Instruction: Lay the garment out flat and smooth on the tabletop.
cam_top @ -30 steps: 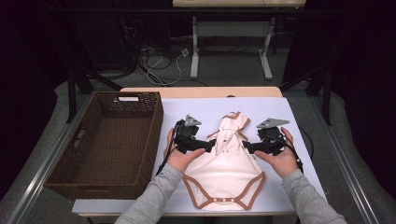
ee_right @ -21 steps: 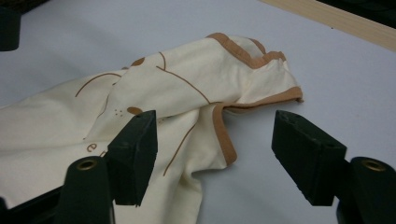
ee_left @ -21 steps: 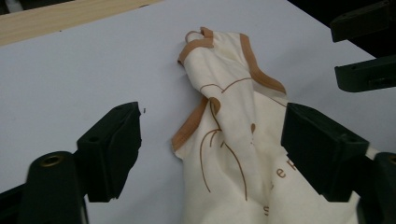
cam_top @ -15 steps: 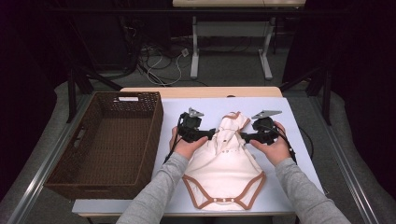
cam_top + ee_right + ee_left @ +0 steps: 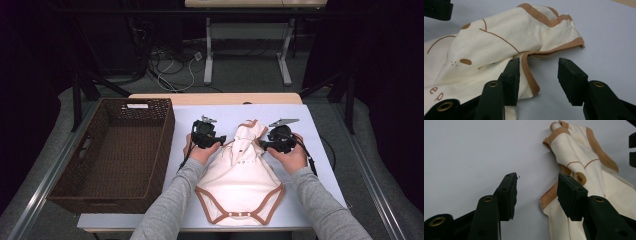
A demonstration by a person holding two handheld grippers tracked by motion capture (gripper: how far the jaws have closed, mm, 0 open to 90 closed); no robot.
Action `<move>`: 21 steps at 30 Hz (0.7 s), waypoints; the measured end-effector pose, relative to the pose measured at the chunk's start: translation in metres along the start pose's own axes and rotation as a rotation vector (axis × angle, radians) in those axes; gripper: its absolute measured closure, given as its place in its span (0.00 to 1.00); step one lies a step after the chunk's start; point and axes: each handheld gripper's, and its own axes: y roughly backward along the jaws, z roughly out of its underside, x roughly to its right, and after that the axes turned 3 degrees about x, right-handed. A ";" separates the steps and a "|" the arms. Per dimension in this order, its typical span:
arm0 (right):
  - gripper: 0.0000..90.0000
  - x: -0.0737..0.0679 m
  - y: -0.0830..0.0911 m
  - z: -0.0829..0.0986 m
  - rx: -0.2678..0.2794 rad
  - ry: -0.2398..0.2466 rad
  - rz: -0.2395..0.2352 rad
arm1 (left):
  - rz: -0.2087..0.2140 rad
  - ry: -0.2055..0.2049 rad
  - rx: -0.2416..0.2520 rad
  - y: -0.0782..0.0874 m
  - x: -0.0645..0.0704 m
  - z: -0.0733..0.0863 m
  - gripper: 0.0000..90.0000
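**A:** so what changed in the last second? Nearest the person, the snap end of the baby bodysuit point(image 5: 240, 186) lies flat on the table point(image 5: 320, 150) same as before, but both grippers have slid inward and folded the sleeves onto the middle, so the top is now a narrow bunch.

**B:** yeah, and they've let go. Left gripper point(image 5: 537, 192) has its jaws spread, with the tan-trimmed edge lying between them, not pinched. Right gripper point(image 5: 538, 75) is spread too, straddling the folded sleeve hem. I'd say the sleeve fold is done and the next fold comes up.

**A:** and the basket point(image 5: 107, 192)?

**B:** wicker one on the left, just beside the sheet. Looks empty apart from a white tag at the far rim.
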 end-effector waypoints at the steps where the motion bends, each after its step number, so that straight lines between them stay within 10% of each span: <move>1: 0.60 0.000 -0.001 0.001 -0.002 0.001 -0.005 | -0.003 -0.011 -0.006 -0.001 -0.001 0.000 0.57; 21: 0.60 0.003 -0.007 0.009 -0.014 0.015 0.011 | 0.038 0.010 -0.110 -0.027 0.002 0.012 0.72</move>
